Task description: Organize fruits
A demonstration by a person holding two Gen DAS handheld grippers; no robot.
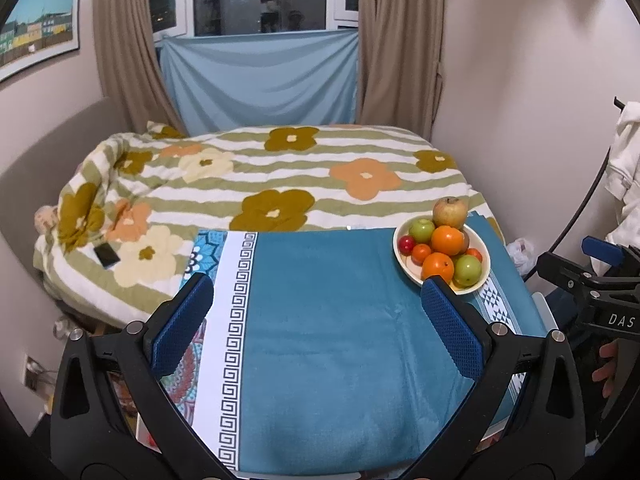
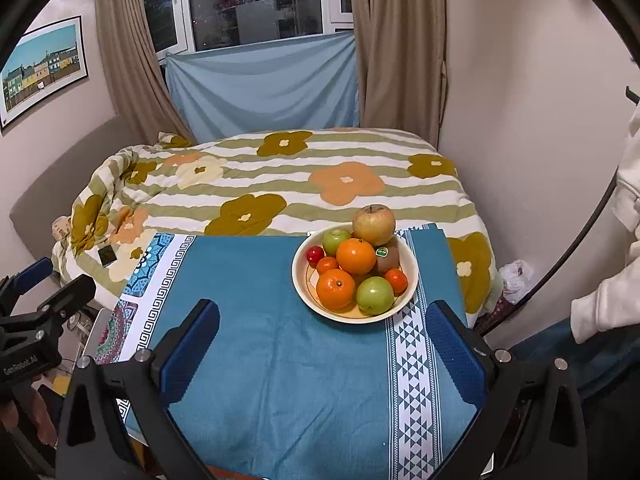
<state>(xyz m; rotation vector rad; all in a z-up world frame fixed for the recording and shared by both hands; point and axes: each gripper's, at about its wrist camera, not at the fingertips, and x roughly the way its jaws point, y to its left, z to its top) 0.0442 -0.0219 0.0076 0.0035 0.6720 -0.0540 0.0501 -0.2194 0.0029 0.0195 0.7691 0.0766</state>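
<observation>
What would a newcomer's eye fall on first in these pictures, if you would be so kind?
First, the cream round bowl heaped with fruit, at the far right of the teal cloth-covered table: a large yellowish apple crowns two big oranges, green apples and smaller red fruits. Behind the table lies the striped flower-patterned quilt. Both blue-padded tools, left and right, hang open over the cloth, holding nothing.

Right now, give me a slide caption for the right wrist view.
Open right gripper hovers before a bowl piled with fruit on a blue cloth.
</observation>
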